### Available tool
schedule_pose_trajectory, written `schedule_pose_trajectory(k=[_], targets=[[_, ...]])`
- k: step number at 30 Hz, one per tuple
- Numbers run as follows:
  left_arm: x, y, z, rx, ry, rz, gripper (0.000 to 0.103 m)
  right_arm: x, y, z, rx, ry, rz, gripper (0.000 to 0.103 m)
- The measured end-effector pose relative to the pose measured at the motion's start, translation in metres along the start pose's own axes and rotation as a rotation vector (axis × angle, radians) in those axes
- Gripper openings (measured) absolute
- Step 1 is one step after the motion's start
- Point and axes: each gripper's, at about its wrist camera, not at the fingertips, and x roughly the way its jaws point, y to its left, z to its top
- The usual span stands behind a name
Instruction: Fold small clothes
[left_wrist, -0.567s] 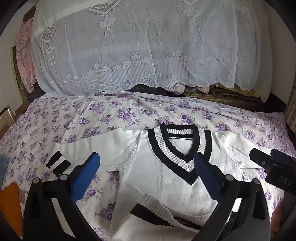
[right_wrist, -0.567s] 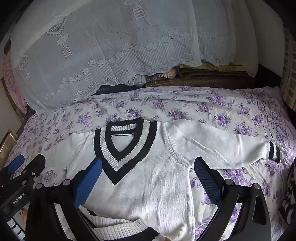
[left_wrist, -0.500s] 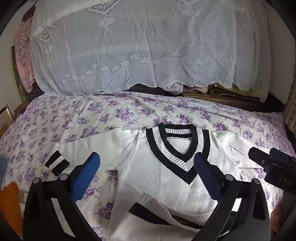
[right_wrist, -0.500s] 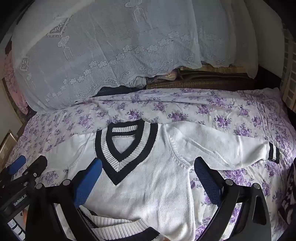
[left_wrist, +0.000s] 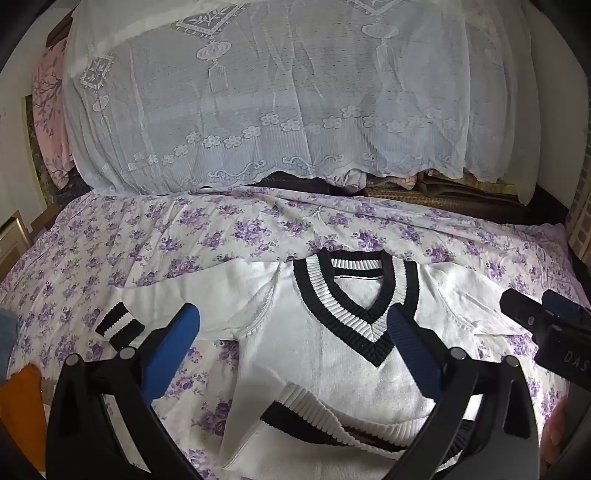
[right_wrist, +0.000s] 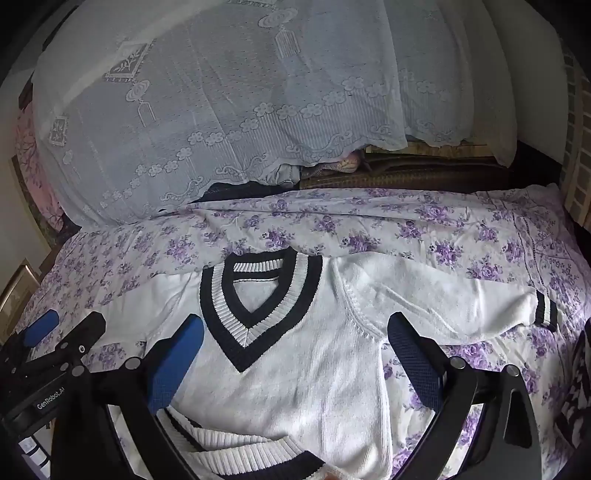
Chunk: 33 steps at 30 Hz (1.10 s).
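Observation:
A small white sweater (left_wrist: 332, 354) (right_wrist: 295, 369) with a black-and-white V-neck lies face up on the flowered bed sheet (left_wrist: 184, 236) (right_wrist: 443, 229). Its striped hem (left_wrist: 332, 417) is turned up over the lower body. One sleeve stretches left to a striped cuff (left_wrist: 118, 325), the other right to its cuff (right_wrist: 545, 308). My left gripper (left_wrist: 293, 332) hovers open above the left chest with nothing between its blue fingers. My right gripper (right_wrist: 295, 332) hangs open over the right chest, also holding nothing. Each gripper shows at the edge of the other's view.
A tall pile under a white lace cover (left_wrist: 277, 103) fills the back of the bed, with dark folded bedding (right_wrist: 406, 173) under its right edge. An orange cloth (left_wrist: 18, 406) lies at the near left. Part of a hand (left_wrist: 554, 432) shows at the near right.
Both views have shifted slightly; the sweater sits a little lower and nearer in each. Both grippers stay open and hold nothing.

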Motion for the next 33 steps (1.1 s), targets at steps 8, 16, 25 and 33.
schedule_pose_trajectory(k=[8,16,25,33], targets=[[0.0001,0.0004,0.0016,0.003,0.002,0.001,0.099,-0.0004,0.0006,0.0002,-0.001,-0.001,0.001,0.100],[-0.0015,0.0026,0.0020,-0.001,0.002,0.002,0.099,-0.0019,0.0013,0.0002,0.000,-0.004,0.001,0.100],[-0.0017,0.0031,0.0008,0.000,0.001,0.002,0.099,-0.0029,0.0008,0.0005,-0.002,-0.005,0.001,0.100],[-0.0019,0.0043,0.0010,0.000,0.001,0.001,0.099,-0.0028,0.0003,-0.0006,-0.001,-0.006,0.000,0.100]])
